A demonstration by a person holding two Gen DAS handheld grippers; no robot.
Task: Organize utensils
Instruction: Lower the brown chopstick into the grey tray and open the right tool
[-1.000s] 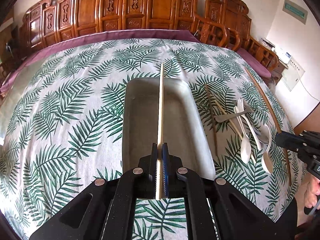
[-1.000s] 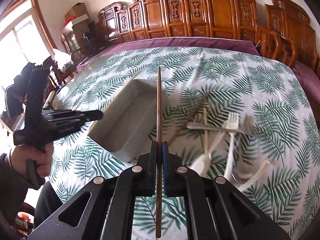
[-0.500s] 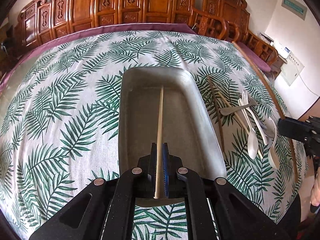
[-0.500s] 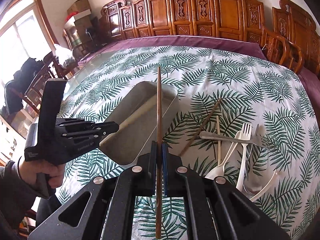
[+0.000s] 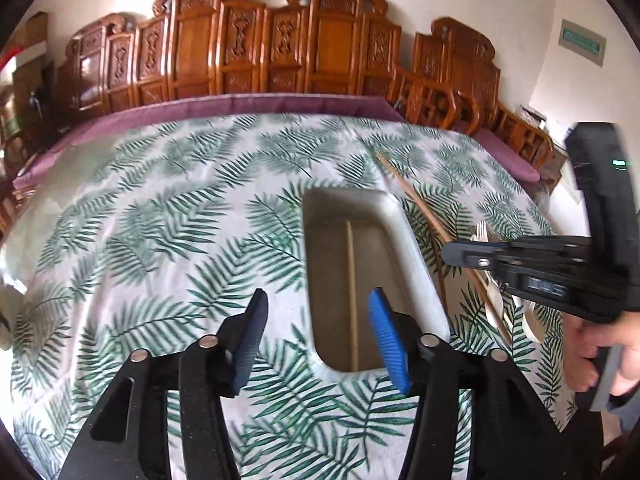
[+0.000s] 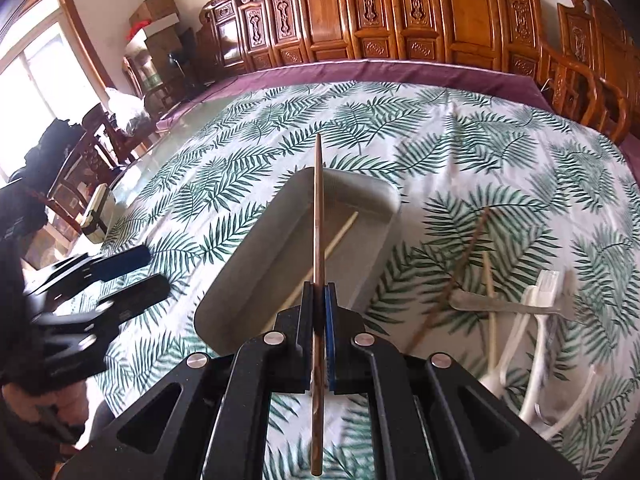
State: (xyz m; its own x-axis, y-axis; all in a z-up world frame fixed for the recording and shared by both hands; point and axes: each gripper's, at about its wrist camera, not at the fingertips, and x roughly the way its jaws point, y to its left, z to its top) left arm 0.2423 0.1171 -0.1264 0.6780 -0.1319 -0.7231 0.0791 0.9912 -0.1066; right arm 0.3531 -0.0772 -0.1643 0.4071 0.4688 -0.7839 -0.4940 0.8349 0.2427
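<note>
A light wooden chopstick [image 5: 351, 292] lies lengthwise in the grey metal tray [image 5: 384, 264]. My left gripper [image 5: 318, 332] hangs above the tray's near left corner, its jaws opening and nothing gripped between them. My right gripper [image 6: 319, 308] is shut on a dark brown chopstick [image 6: 318, 220], held over the tray [image 6: 260, 280] where the light chopstick [image 6: 340, 232] rests. To the right on the cloth lie another dark chopstick [image 6: 464, 268], a light chopstick [image 6: 489, 300], a metal fork [image 6: 500, 304], a white plastic fork [image 6: 548, 284] and white spoons [image 6: 496, 380]. The left gripper [image 6: 136, 276] shows at the left edge.
The leaf-print tablecloth [image 5: 180, 240] covers a large table with a purple border [image 5: 240, 104]. Carved wooden chairs [image 6: 400, 8] line the far side. A small white device [image 6: 96, 216] sits near the table's left edge. A person's hand [image 5: 600, 344] holds the right gripper's handle.
My left gripper let go of the light chopstick, which now lies in the tray, and drew back to the left. My right gripper carried the dark chopstick leftward over the tray.
</note>
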